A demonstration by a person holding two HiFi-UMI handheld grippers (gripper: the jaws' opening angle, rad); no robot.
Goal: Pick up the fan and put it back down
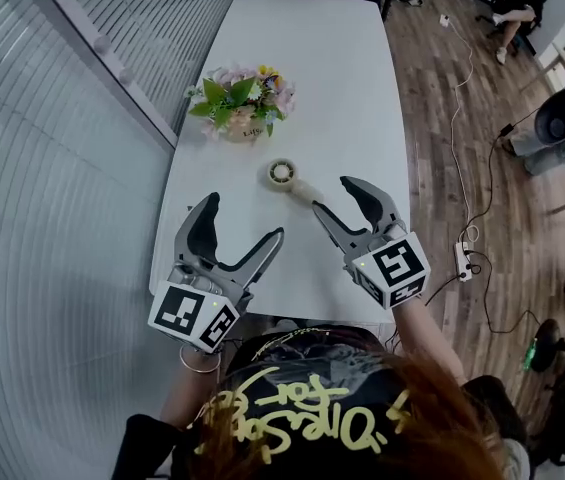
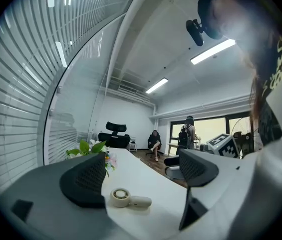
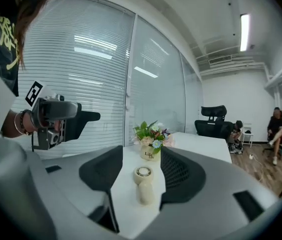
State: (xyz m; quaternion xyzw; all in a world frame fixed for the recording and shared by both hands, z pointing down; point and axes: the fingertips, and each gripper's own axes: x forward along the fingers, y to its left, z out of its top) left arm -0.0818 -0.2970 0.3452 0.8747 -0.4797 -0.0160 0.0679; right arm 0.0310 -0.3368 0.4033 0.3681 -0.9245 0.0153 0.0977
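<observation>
1. Looking down in the head view, I see the fan [image 1: 287, 178] lying on the white table [image 1: 302, 58], close to the right gripper [image 1: 332, 195], with the flower pot [image 1: 240, 103] beyond.
2. Left gripper view: the left gripper [image 2: 145, 171] has its jaws wide and empty, fan on the table ahead.
3. Right gripper view: jaws spread too, and the fan shows between them, not gripped.

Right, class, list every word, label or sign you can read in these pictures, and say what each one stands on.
"Life": on the flower pot, small and only just readable.
Yellow script on the person's black shirt: upside down, not readable.
Marker cubes: black-and-white square patterns, no words.
Fan: no print visible.
</observation>
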